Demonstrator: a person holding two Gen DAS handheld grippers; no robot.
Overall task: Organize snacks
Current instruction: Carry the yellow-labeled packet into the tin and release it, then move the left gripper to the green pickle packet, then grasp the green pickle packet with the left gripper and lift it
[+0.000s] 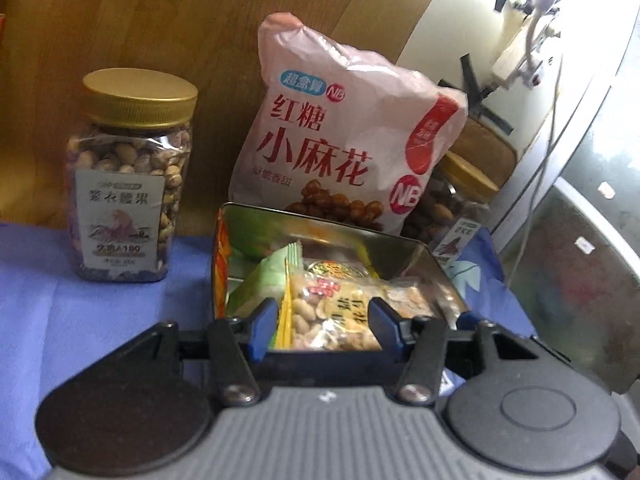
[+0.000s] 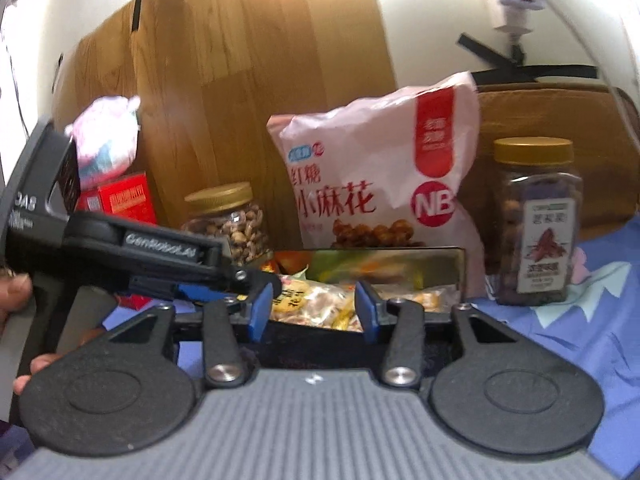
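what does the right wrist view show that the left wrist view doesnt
Only the right wrist view shows the red box, the pink-and-white bag above it, and the left hand-held gripper from outside. Only the left wrist view shows the peanut packet clearly. Both show the metal tin, the pink snack bag and two gold-lidded nut jars.

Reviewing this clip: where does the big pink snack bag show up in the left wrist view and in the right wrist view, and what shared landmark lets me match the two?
Left wrist: the pink snack bag stands at centre, upright behind the metal tin, right of a gold-lidded nut jar.
Right wrist: the bag stands right of centre, again directly behind the tin.
Shared landmark: the open tin of small snack packets in front of the bag.
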